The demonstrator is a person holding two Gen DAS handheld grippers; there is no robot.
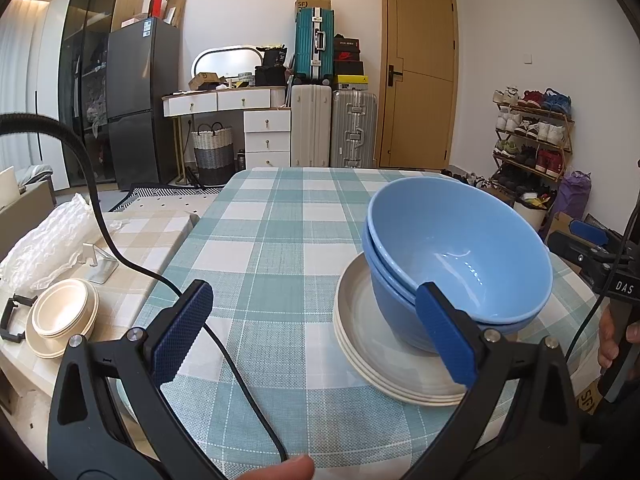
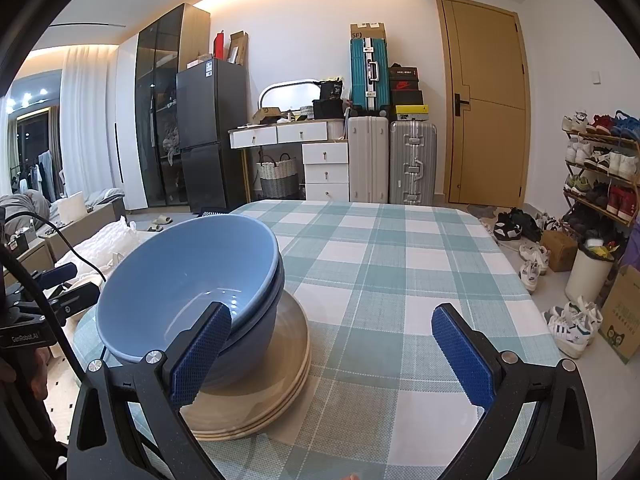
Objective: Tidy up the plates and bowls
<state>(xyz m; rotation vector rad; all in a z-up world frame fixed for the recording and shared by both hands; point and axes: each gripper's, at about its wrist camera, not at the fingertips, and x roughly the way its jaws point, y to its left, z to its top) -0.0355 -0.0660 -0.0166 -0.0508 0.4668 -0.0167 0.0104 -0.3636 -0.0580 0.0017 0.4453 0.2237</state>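
Left tongs (image 1: 316, 336): spread wide, nothing held; right pad seen in front of the bowls (image 1: 460, 256).
Right tongs (image 2: 330, 354): spread wide, nothing gripped.
Bowls: two blue ones nested, set on the plates (image 1: 360, 344) on the checked tabletop (image 1: 272, 232).
Done: this pile judged sorted.
Left: cream dishes (image 1: 60, 320) stacked on the side surface; perhaps still to be sorted.

The lower blue bowl (image 1: 404, 320) shows only its outer wall; its inside is covered by the bowl nested in it. The cream plates (image 2: 276, 392) are largely hidden beneath the bowls. Shoebox labels are too small to read.
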